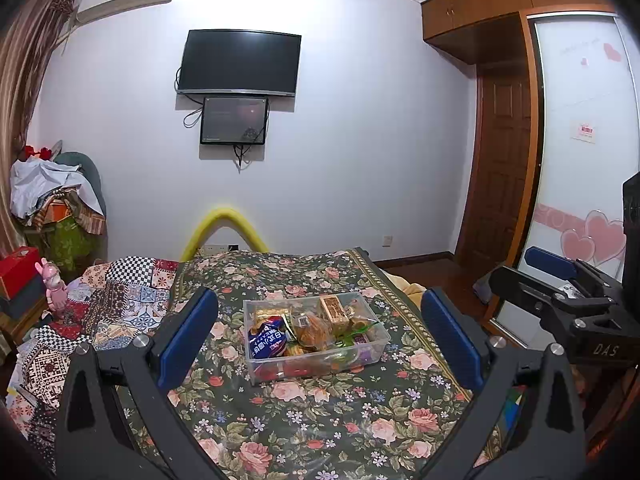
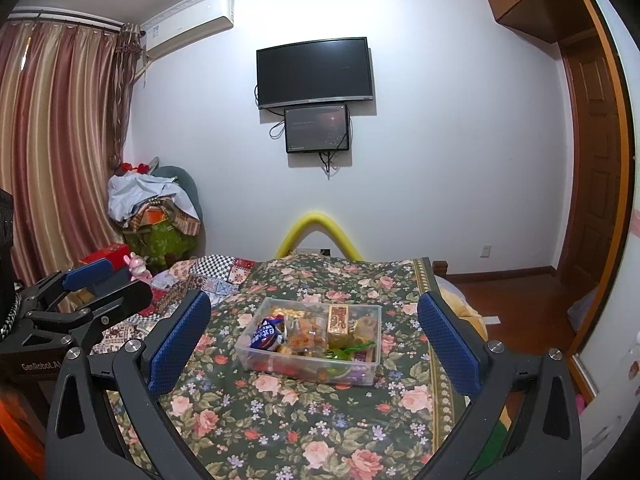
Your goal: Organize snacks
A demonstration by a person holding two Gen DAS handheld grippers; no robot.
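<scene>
1. Left wrist view: the left gripper (image 1: 318,336) is hanging spread wide, empty, facing the clear box (image 1: 260,372) of snacks (image 1: 267,338) on the floral bedspread (image 1: 320,420).
2. Right wrist view: the right gripper (image 2: 314,340) is likewise gaping; approaching one packet from above should be avoiding the walls.

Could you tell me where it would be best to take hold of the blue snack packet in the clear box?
Probably by its raised upper edge, coming from above. The blue packet leans against the box's left wall, so side access looks blocked, while its crinkled top sticks up free of the other snacks.
</scene>
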